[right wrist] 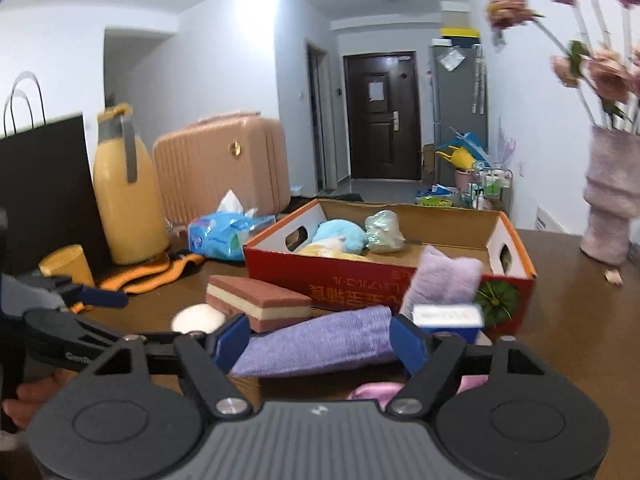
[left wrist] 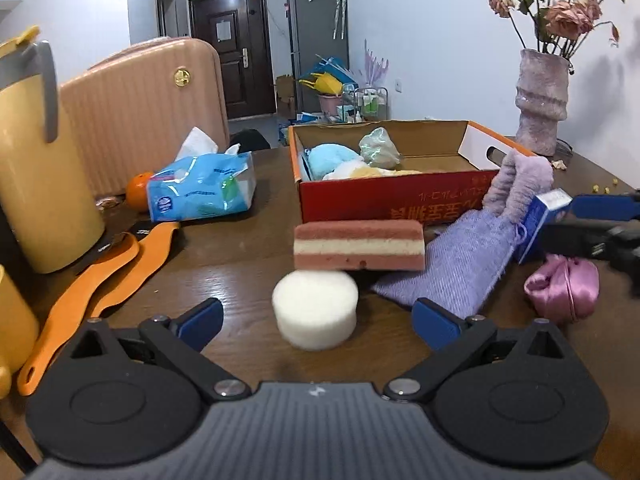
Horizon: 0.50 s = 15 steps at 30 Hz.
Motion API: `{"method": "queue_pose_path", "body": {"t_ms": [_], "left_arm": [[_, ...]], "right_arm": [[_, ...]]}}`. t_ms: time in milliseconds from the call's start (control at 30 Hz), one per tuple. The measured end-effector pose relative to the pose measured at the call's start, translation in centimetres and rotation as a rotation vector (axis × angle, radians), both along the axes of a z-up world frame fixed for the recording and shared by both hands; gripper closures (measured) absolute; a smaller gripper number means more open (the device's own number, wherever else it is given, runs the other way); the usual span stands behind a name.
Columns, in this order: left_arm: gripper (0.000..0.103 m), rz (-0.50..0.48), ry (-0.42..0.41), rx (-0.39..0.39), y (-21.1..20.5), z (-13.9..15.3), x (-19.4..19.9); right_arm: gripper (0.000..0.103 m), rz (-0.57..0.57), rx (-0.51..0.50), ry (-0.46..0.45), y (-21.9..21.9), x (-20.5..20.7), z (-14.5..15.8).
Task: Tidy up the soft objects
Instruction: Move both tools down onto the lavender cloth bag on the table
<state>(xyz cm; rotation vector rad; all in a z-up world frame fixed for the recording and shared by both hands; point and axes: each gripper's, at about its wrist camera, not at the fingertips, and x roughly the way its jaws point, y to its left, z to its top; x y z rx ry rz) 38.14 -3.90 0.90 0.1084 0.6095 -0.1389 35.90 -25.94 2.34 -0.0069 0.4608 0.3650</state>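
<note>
A red cardboard box (left wrist: 384, 196) (right wrist: 360, 280) holds a blue plush (left wrist: 332, 156), a pale green bag (left wrist: 378, 148) and a yellow soft item. In front of it lie a pink-and-cream layered sponge (left wrist: 358, 246) (right wrist: 260, 300), a white round sponge (left wrist: 316, 310) (right wrist: 198, 318), a purple cloth (left wrist: 452, 268) (right wrist: 320, 344), a fuzzy lilac piece (left wrist: 516, 184) (right wrist: 444, 280) and a pink satin bundle (left wrist: 564, 288). My left gripper (left wrist: 320, 318) is open, with the white sponge between its fingers, untouched. My right gripper (right wrist: 320, 340) is open over the purple cloth.
A small blue-and-white carton (left wrist: 540, 220) (right wrist: 448, 318) stands by the right gripper. A tissue pack (left wrist: 204, 188), an orange (left wrist: 138, 192), orange straps (left wrist: 92, 280), a yellow jug (left wrist: 36, 160) and a pink suitcase (left wrist: 144, 112) crowd the left. A vase of flowers (left wrist: 542, 100) stands at the back right.
</note>
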Motion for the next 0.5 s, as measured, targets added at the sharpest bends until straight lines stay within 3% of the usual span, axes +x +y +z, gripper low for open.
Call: {"method": "queue_pose_path", "body": {"t_ms": [133, 333, 500], "left_arm": [[0.007, -0.016, 0.057, -0.099, -0.6, 0.4, 1.2], [0.026, -0.075, 0.15, -0.197, -2.4, -0.7, 2.3], [0.045, -0.102, 0.21, -0.283, -3.2, -1.6, 3.3]], "right_arm": [[0.038, -0.002, -0.048, 0.047, 0.9, 3.1, -0.6], [0.039, -0.034, -0.14, 0.077, 1.9, 6.3, -2.2], [0.031, -0.049, -0.263, 0.038, 3.1, 7.6, -3.2]]}}
